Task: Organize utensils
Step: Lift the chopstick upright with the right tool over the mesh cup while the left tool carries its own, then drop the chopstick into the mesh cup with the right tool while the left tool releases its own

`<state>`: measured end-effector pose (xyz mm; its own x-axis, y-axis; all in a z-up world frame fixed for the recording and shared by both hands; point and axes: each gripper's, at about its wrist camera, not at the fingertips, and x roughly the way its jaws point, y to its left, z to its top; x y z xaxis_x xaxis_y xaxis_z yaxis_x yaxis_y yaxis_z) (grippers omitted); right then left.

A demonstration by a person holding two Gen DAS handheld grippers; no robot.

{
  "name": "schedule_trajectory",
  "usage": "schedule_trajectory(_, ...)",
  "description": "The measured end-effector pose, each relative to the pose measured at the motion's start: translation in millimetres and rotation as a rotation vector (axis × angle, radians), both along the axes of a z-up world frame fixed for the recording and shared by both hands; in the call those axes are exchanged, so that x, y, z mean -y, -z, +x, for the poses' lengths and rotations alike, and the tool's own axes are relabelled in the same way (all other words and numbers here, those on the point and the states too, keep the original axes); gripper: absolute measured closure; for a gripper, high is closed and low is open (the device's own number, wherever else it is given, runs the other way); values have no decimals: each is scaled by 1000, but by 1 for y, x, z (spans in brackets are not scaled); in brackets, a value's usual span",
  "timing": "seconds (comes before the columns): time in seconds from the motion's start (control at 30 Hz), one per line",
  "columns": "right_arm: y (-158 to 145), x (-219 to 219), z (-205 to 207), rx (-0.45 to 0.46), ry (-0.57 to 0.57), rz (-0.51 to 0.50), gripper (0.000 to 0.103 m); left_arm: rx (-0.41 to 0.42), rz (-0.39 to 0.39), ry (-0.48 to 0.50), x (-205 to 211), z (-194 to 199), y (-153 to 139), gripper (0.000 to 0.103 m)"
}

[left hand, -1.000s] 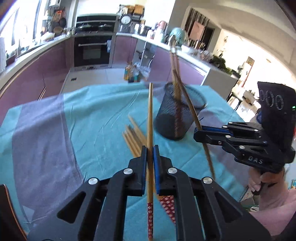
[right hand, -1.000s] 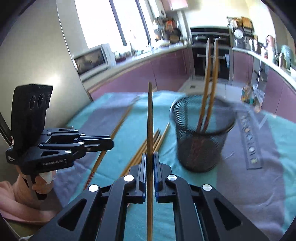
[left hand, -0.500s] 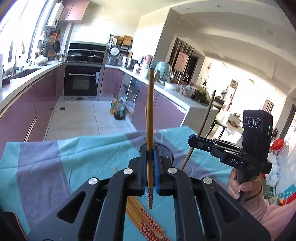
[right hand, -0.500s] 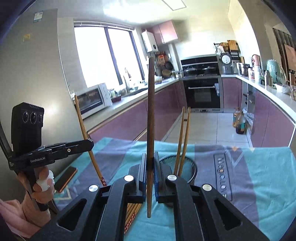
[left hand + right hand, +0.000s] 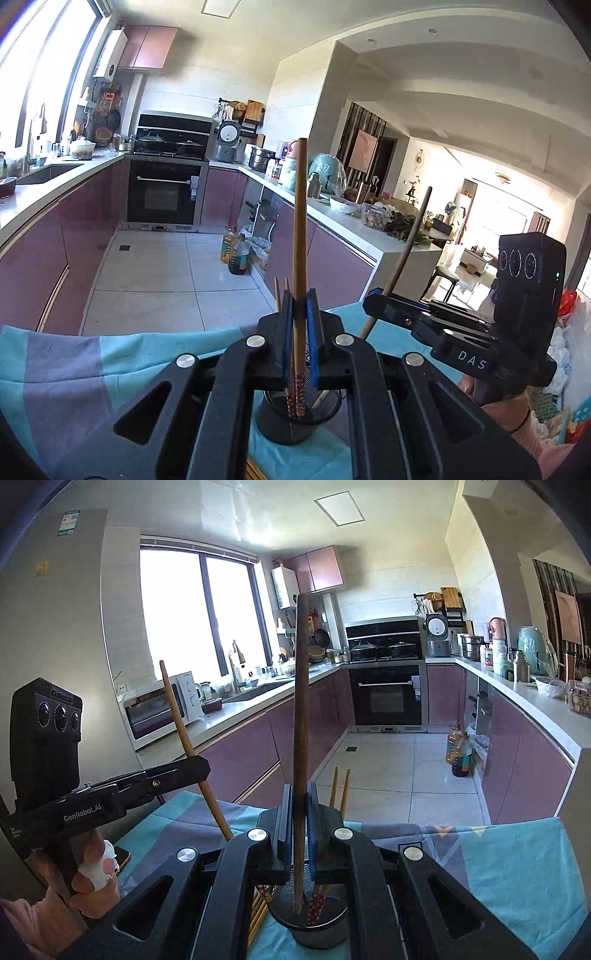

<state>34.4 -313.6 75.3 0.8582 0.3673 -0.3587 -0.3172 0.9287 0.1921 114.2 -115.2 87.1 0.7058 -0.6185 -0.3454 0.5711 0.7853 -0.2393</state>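
Observation:
My left gripper (image 5: 299, 325) is shut on a wooden chopstick (image 5: 300, 221), held upright with its red-patterned end over the black mesh holder (image 5: 291, 421). My right gripper (image 5: 298, 812) is shut on a darker chopstick (image 5: 301, 709), also upright, its lower end inside the mesh holder (image 5: 314, 923). Two chopsticks (image 5: 340, 786) stand in the holder. Each gripper shows in the other's view, the right one (image 5: 373, 299) and the left one (image 5: 203, 764), both gripping slanted sticks.
The holder stands on a teal and grey tablecloth (image 5: 74, 369). Several loose chopsticks (image 5: 258, 912) lie on the cloth left of the holder. A phone (image 5: 122, 856) lies near the left hand. Kitchen counters and an oven are behind.
Both grippers have tilted up and moved over the holder, bringing their chopsticks upright. The sticks' lower ends now hang at or in the holder's mouth.

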Motion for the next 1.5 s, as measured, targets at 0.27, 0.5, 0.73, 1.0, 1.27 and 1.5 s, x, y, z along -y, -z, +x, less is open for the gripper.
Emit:
schedule_trajectory(0.27,36,-3,26,-131,3,-39,97,-105,104,49,30,16,37,95)
schedule_trajectory(0.5,58,-6,34,-235,-12,-70,97,-194,166,77,38,29,69,95)
schedule_trajectory(0.73,69,-6,46,-292,0,-63,97,-230,195,71,41,42,82,95)
schedule_trajectory(1.0,71,-4,51,-303,19,-40,95,-255,190,48,40,56,84,93)
schedule_trajectory(1.27,65,0,36,-265,15,-9,90,-190,175,-22,11,31,76,82)
schedule_trajectory(1.5,51,-17,-19,-162,-105,-32,67,-120,222,-78,-29,-10,78,70)
